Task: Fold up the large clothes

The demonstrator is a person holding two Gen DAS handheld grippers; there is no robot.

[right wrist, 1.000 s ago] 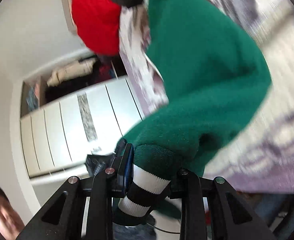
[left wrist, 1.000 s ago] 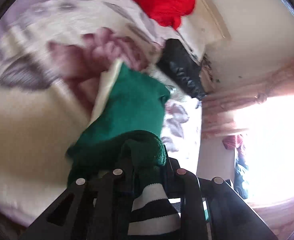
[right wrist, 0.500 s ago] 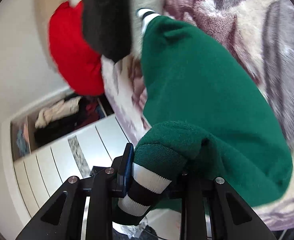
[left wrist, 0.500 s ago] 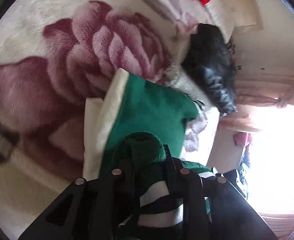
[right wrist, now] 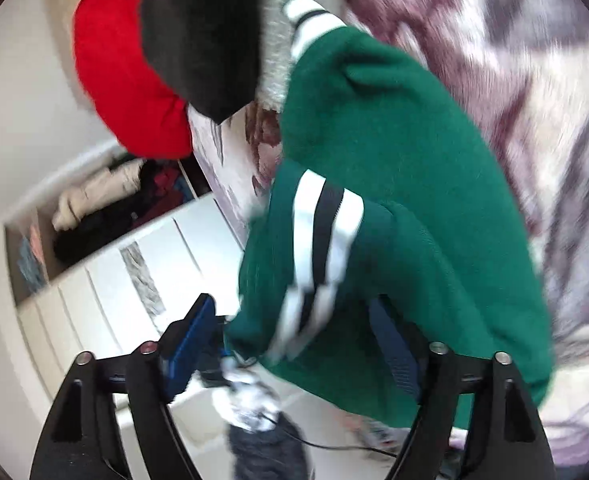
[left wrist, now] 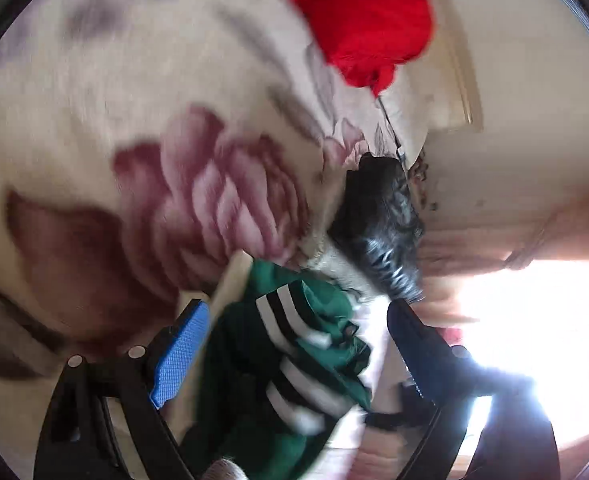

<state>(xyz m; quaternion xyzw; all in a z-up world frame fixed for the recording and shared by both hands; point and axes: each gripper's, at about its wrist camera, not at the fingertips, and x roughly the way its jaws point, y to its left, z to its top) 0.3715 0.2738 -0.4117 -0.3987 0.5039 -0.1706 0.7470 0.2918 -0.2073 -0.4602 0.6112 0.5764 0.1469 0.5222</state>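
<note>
A green sweater (right wrist: 394, 168) with black-and-white striped cuffs lies bunched on a floral blanket (left wrist: 114, 128) covering the bed. The left gripper (left wrist: 294, 344) and right gripper (right wrist: 294, 340) have just been opening, jaws now spread wide, pads off the knit between them. A red garment (left wrist: 366, 20) and a black garment (right wrist: 198, 32) lie nearby.

Your floral blanket (left wrist: 142, 128) carries a red garment (left wrist: 366, 20) and a black one (left wrist: 378, 216); the white wardrobe (right wrist: 106, 280) stands beside it.
</note>
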